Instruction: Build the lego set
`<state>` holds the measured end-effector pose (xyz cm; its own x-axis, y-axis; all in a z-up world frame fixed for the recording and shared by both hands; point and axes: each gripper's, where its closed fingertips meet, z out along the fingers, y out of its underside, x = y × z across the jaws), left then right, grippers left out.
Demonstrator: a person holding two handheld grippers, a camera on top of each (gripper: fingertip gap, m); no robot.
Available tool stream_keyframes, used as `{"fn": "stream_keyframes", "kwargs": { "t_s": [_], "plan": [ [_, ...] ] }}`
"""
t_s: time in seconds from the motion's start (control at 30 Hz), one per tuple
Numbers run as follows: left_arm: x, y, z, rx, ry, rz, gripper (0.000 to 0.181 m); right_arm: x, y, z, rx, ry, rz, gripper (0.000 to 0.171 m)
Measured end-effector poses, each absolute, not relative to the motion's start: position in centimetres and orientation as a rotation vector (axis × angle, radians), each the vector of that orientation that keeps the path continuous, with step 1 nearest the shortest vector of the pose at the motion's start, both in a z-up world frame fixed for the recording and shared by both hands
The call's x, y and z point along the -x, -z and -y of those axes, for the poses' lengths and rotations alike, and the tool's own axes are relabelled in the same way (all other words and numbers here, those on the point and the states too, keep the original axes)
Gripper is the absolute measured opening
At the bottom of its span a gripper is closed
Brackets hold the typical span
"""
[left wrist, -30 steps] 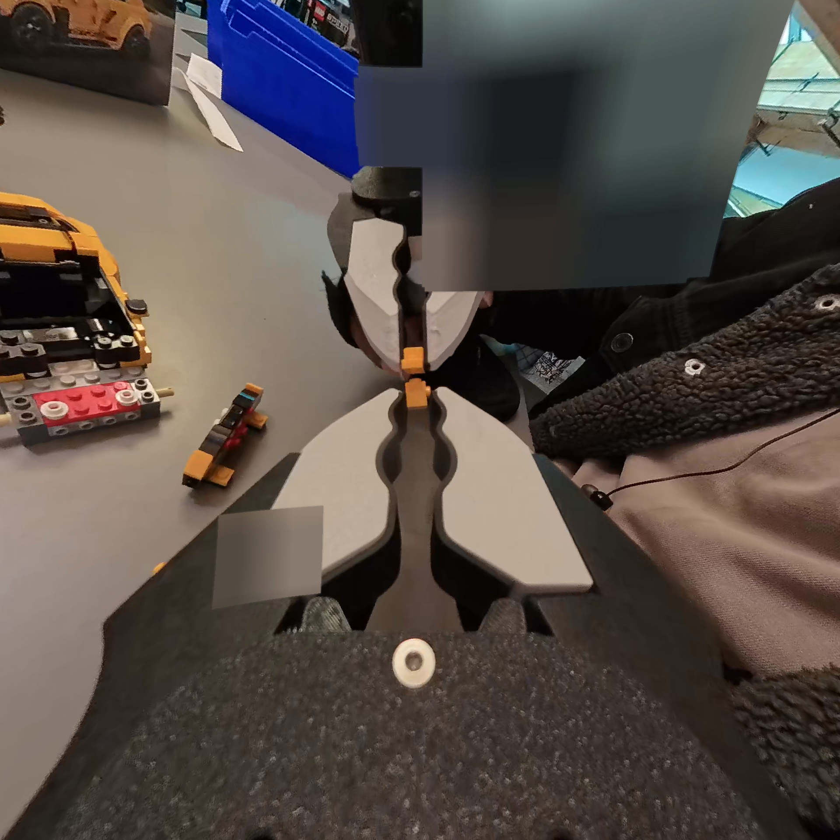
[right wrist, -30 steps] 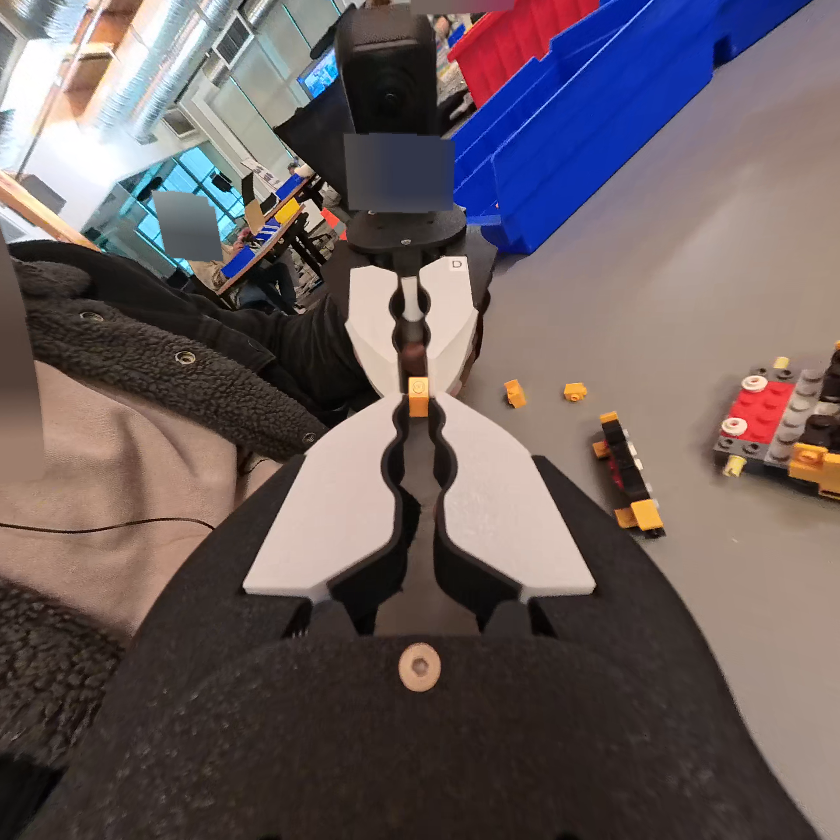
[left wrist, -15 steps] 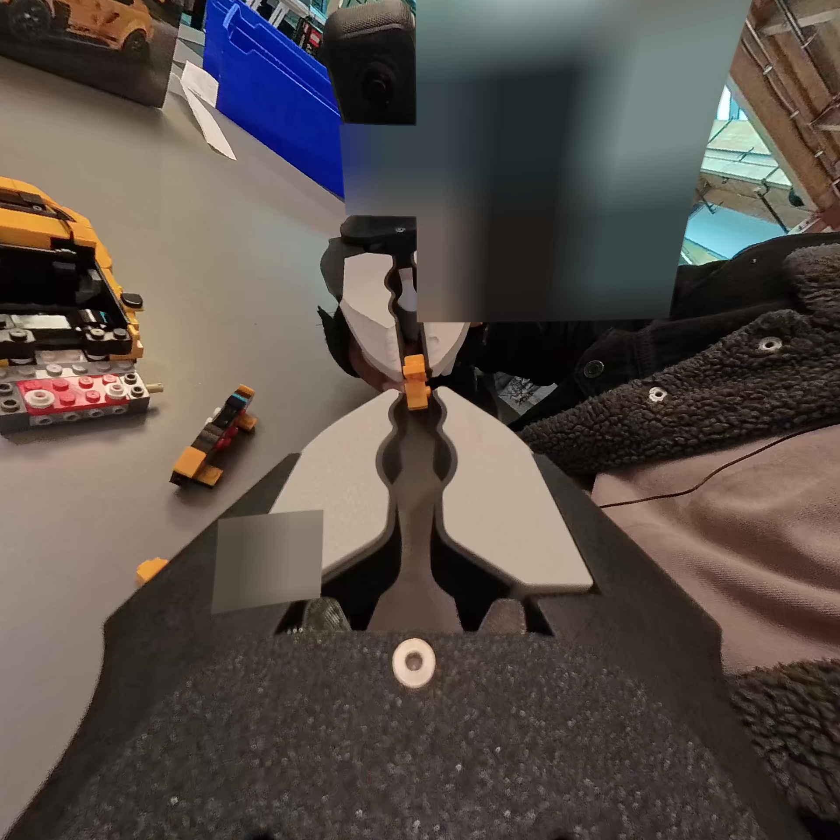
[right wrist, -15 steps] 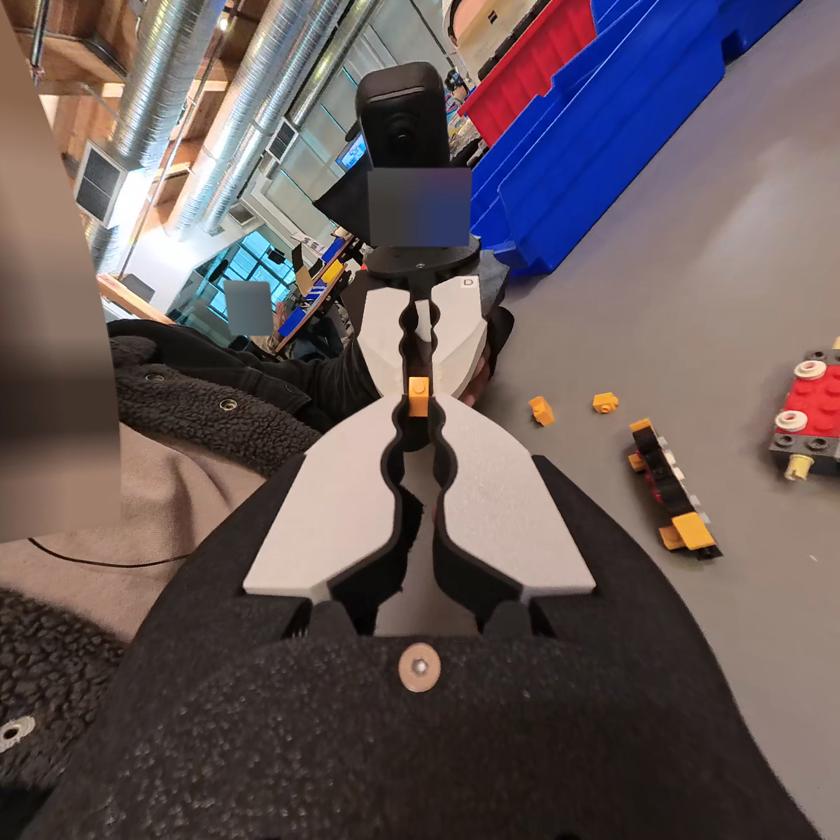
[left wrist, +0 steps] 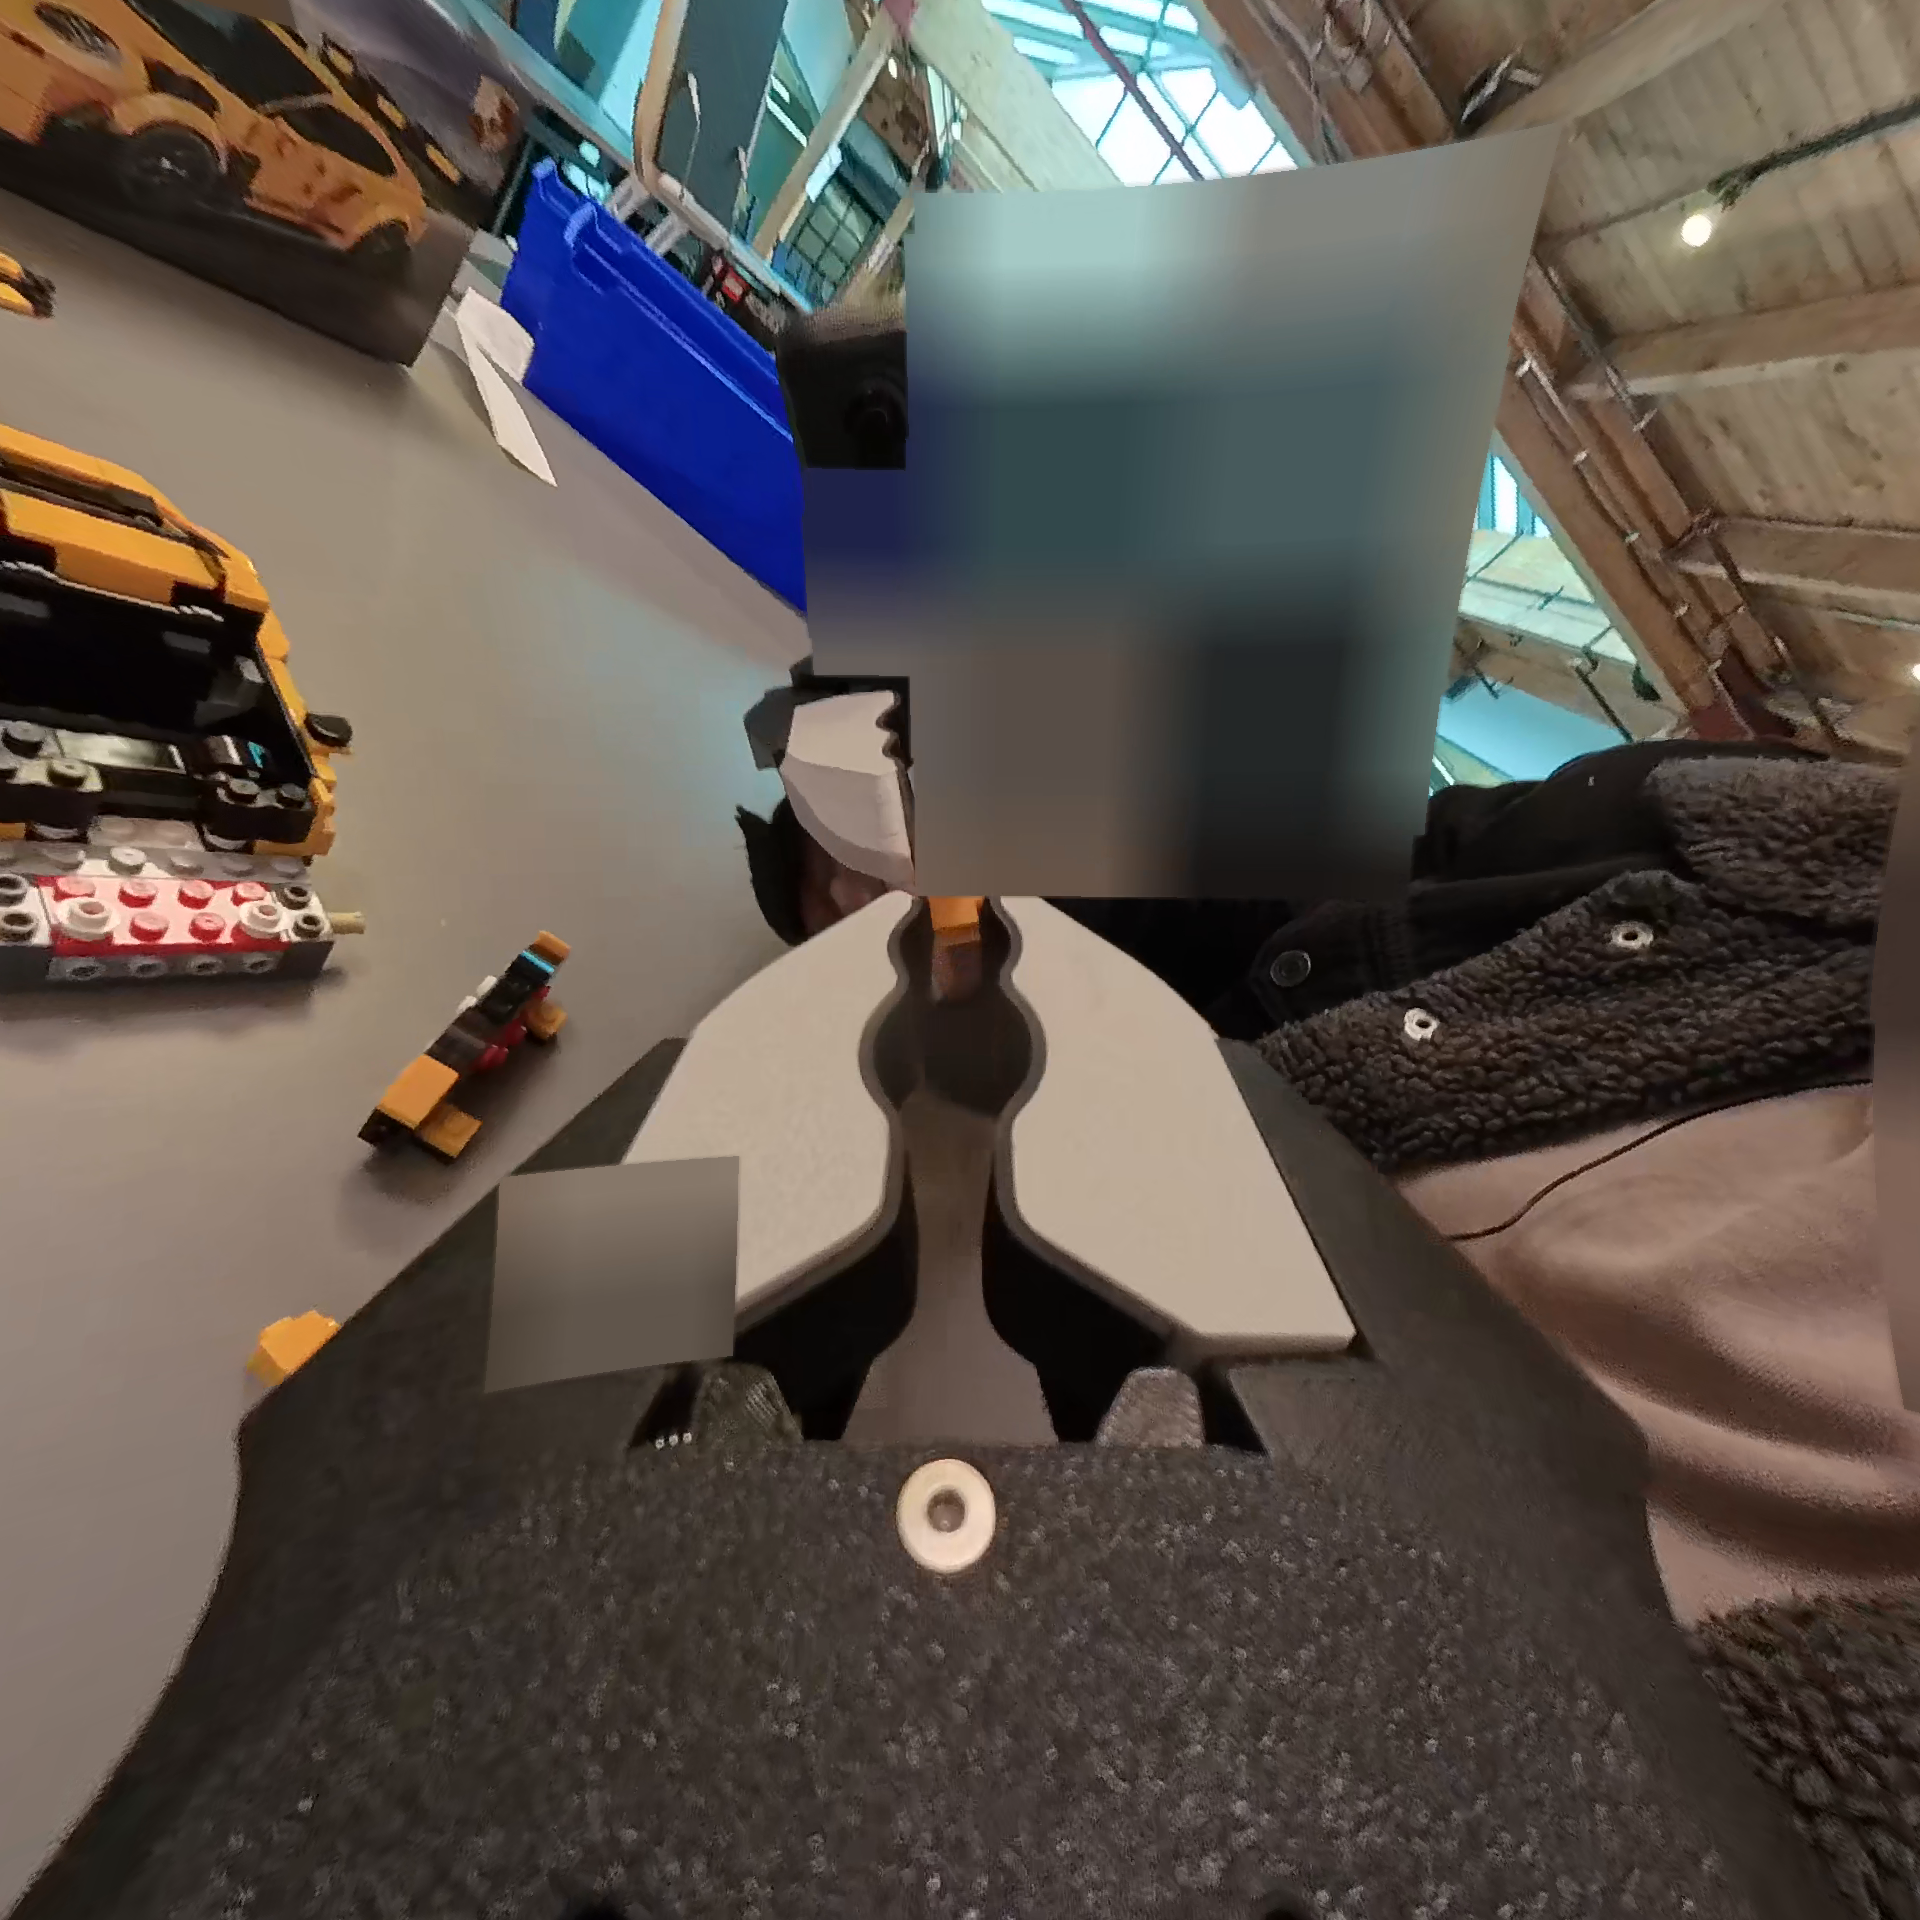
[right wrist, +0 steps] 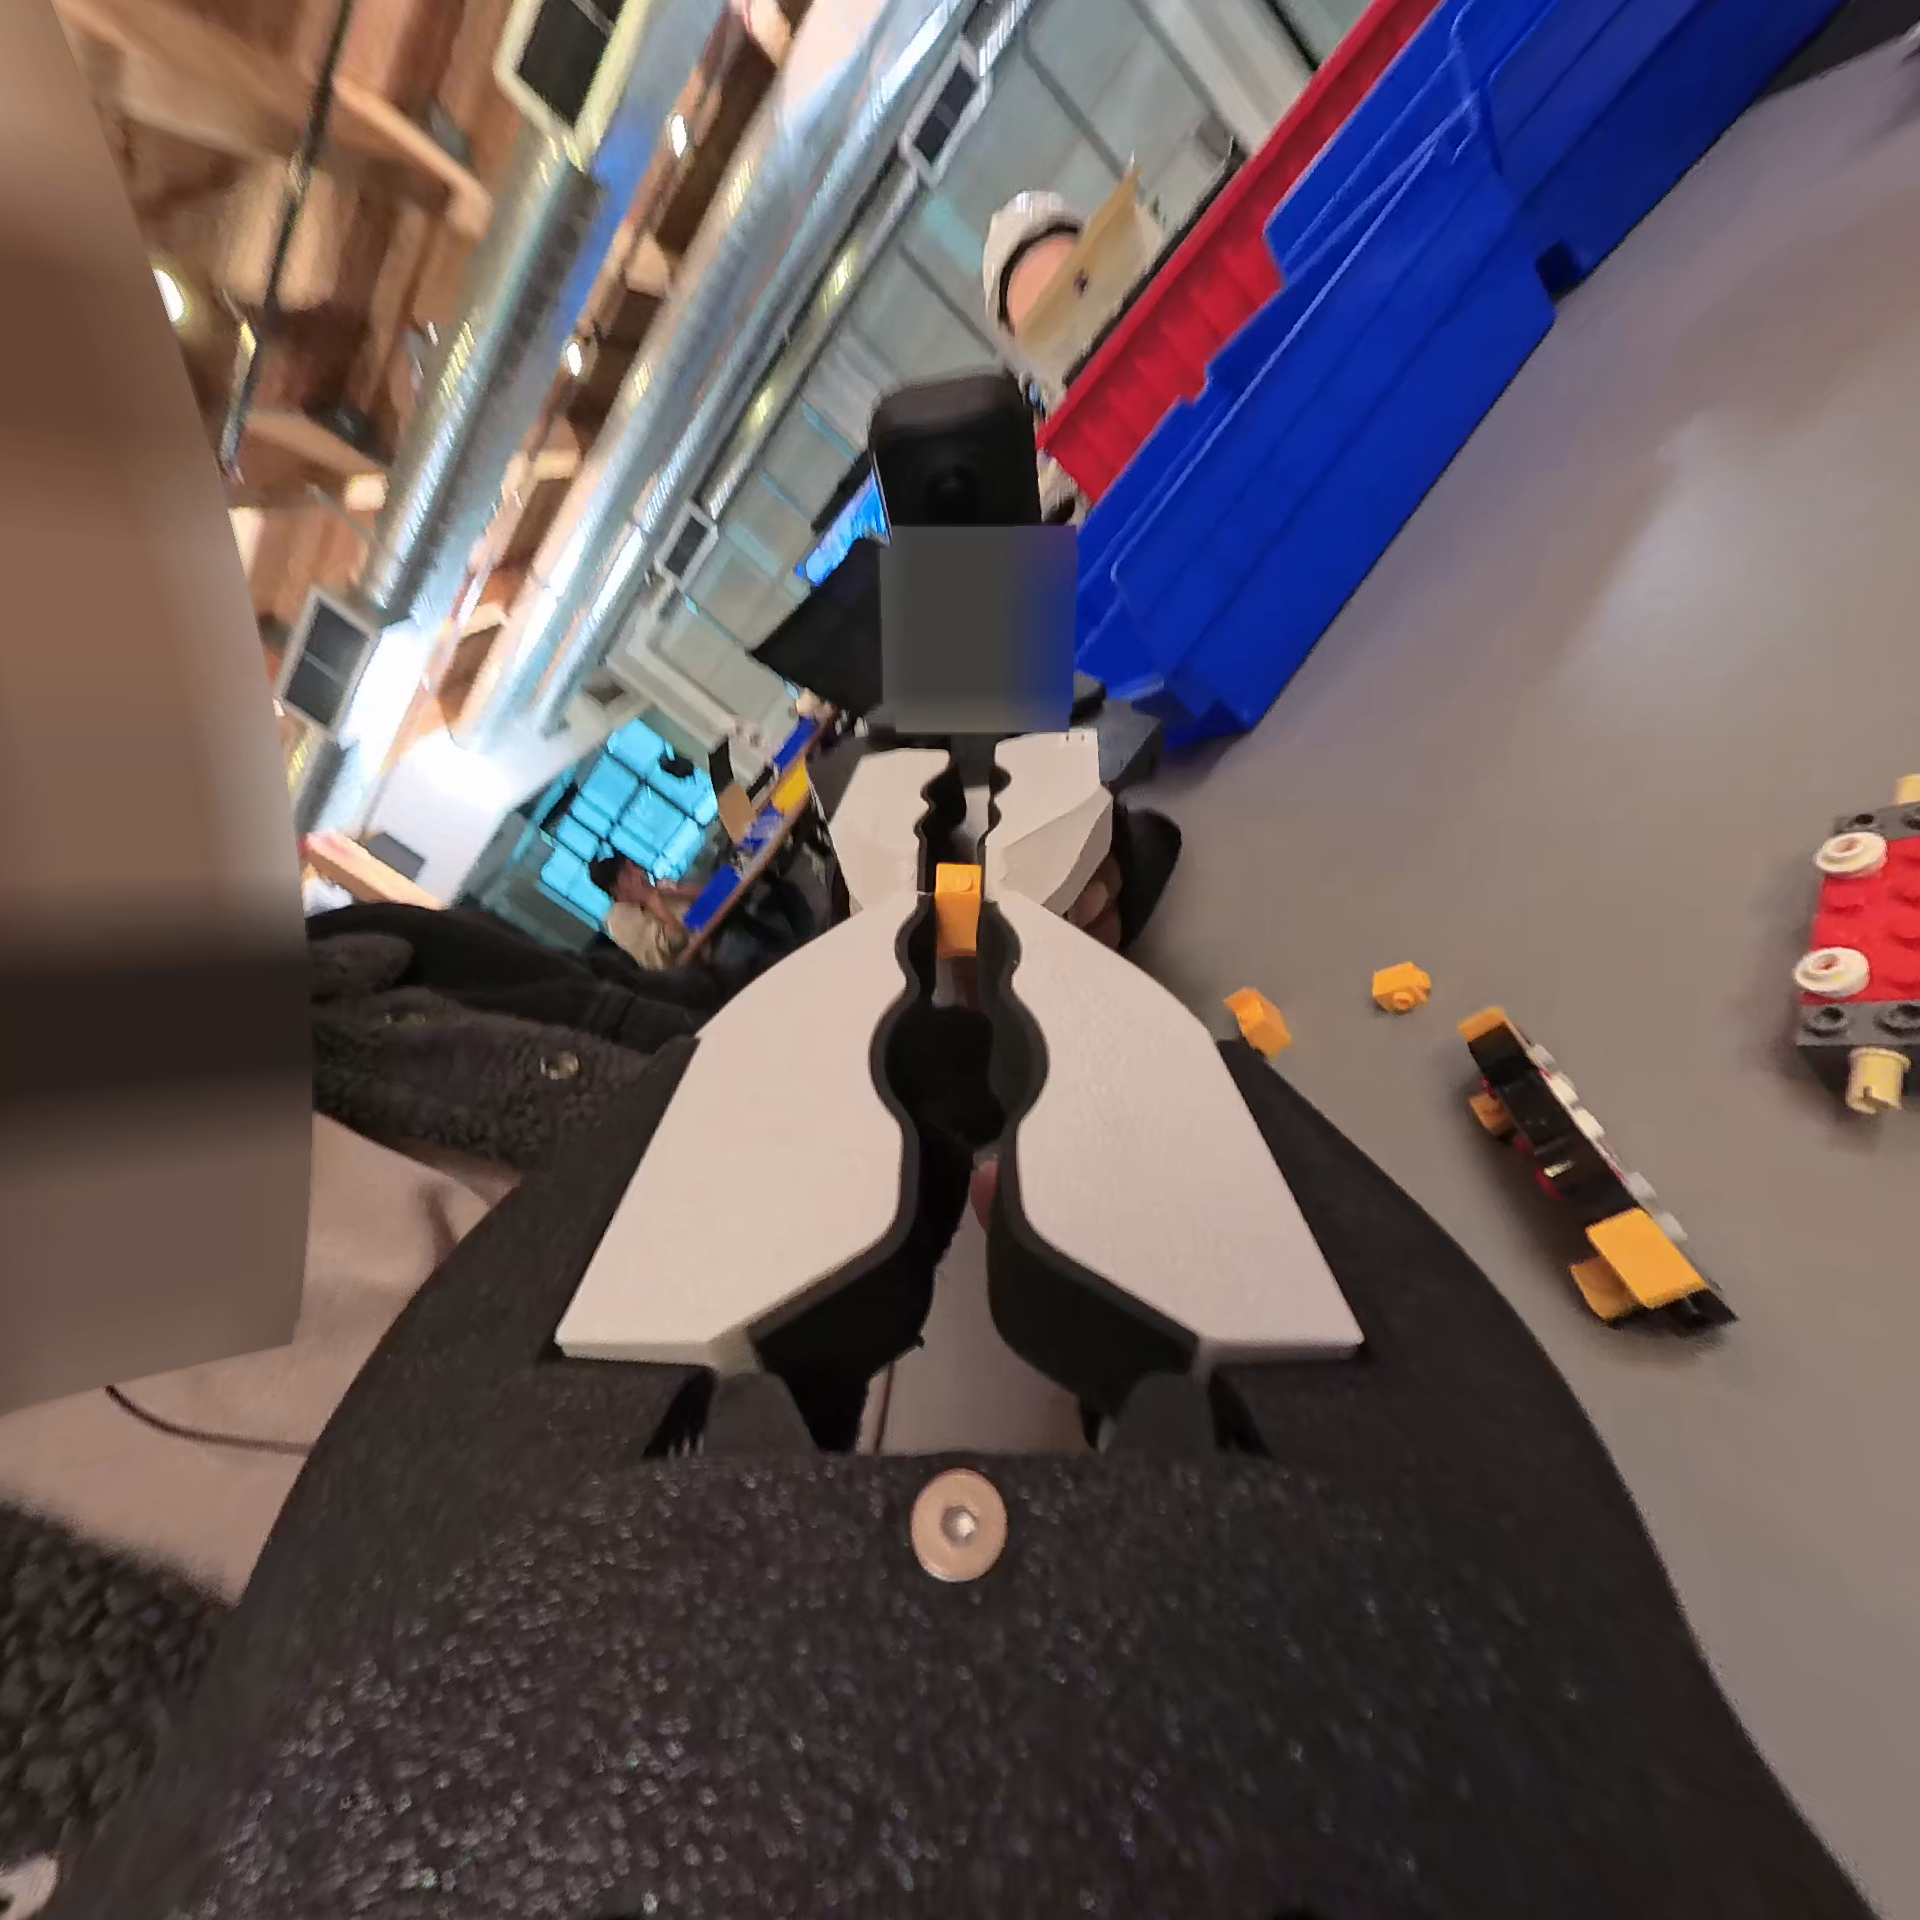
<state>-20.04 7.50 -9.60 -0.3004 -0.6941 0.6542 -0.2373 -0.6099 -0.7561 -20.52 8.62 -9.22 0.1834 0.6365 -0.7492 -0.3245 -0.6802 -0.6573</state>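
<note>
Right wrist view shows the right gripper (right wrist: 957,914) pinching a small orange brick (right wrist: 956,911) at its very tips, held up off the grey table (right wrist: 1558,727) nose to nose with the left gripper (right wrist: 971,821). In the left wrist view the left gripper (left wrist: 953,920) is likewise pressed onto a small orange piece (left wrist: 951,916); a mosaic patch covers the meeting point there, so whether the two pieces are already mated is hard to say.

Such bricks are light, rigid and smooth-sided, so they will likely twist or pop out unless gripped flat on opposite side faces, with studs left free.

On the table lie a black-and-orange subassembly (right wrist: 1579,1164), two loose orange bricks (right wrist: 1257,1020) (right wrist: 1401,985), and the car chassis with its red plate (right wrist: 1860,925). Blue bins (right wrist: 1351,416) line the far edge. The bare table between the grippers and the subassembly gives room to lower and set down.
</note>
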Motion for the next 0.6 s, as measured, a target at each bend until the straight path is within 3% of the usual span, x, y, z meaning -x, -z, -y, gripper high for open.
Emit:
{"fn": "stream_keyframes", "kwargs": {
  "t_s": [0.6],
  "plan": [
    [21.3,4.5,-10.4,1.354,2.141,-0.646,0.01,21.8,4.2,-11.5,1.39,-1.484,0.073,0.008]
  ]
}}
